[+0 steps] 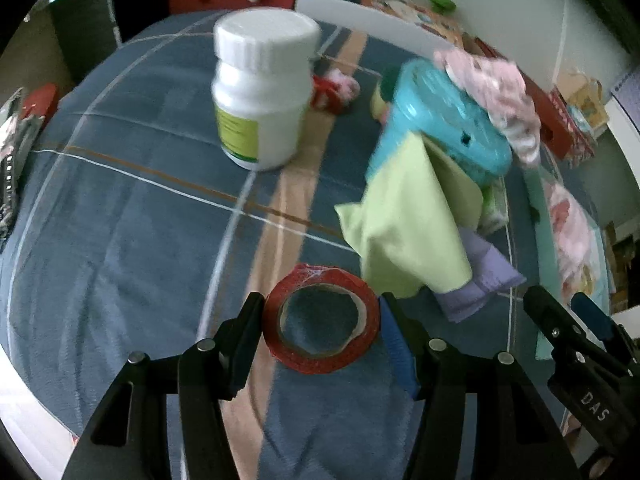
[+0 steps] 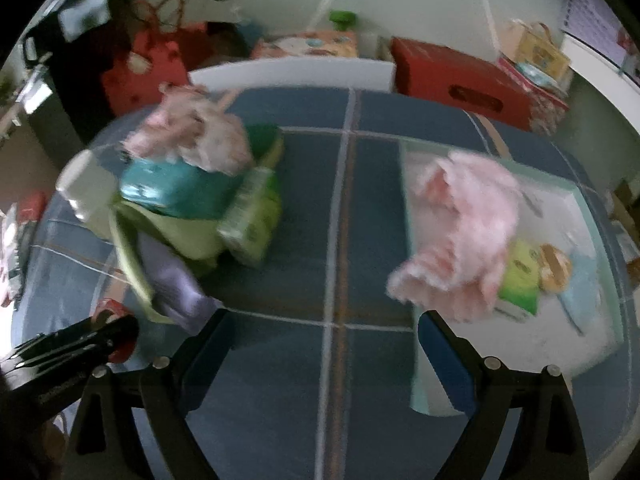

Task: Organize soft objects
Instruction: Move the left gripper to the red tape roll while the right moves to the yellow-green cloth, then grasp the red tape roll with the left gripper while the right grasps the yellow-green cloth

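Observation:
My left gripper [image 1: 320, 312] is shut on a red tape roll [image 1: 316, 360], one pad pressing on each side, just above the blue plaid cover [image 1: 120, 220]. To the right, a yellow-green cloth [image 1: 408, 232] and a lavender cloth [image 1: 480, 284] hang from under a teal container [image 1: 440, 120], which is topped by a fluffy pink cloth [image 1: 492, 88]. My right gripper [image 2: 326, 322] stands open over the cover with nothing between its fingers. A second fluffy pink cloth [image 2: 460, 232] lies on a pale tray [image 2: 568, 340] just beyond its right finger.
A white bottle [image 1: 260, 92] stands on the cover beyond the tape. A green packet [image 2: 252, 216] leans on the teal container, and another green packet [image 2: 520, 280] lies on the tray. Red boxes [image 2: 460, 80] and clutter line the far wall.

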`<act>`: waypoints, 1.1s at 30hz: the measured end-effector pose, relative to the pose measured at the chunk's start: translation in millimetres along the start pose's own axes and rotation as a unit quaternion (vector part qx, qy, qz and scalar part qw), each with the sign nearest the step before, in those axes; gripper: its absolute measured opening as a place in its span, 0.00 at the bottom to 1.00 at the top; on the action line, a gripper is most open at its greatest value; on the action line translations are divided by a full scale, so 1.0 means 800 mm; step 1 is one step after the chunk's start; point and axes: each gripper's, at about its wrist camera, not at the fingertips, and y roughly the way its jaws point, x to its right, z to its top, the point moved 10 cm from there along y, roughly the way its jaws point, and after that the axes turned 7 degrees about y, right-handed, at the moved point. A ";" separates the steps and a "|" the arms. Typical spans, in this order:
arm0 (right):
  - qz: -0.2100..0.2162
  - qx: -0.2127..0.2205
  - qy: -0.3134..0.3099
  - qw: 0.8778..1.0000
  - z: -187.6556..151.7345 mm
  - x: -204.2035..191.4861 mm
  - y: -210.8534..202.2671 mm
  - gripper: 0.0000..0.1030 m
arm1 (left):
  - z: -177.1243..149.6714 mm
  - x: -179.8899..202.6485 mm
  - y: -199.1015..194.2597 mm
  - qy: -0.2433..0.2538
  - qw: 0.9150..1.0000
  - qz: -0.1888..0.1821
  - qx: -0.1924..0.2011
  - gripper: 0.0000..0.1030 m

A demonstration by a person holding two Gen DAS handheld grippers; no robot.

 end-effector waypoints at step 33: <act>0.091 0.048 -0.126 0.987 0.014 -0.165 0.009 0.49 | -0.007 -0.137 -0.039 -0.115 0.991 0.039 0.051 0.58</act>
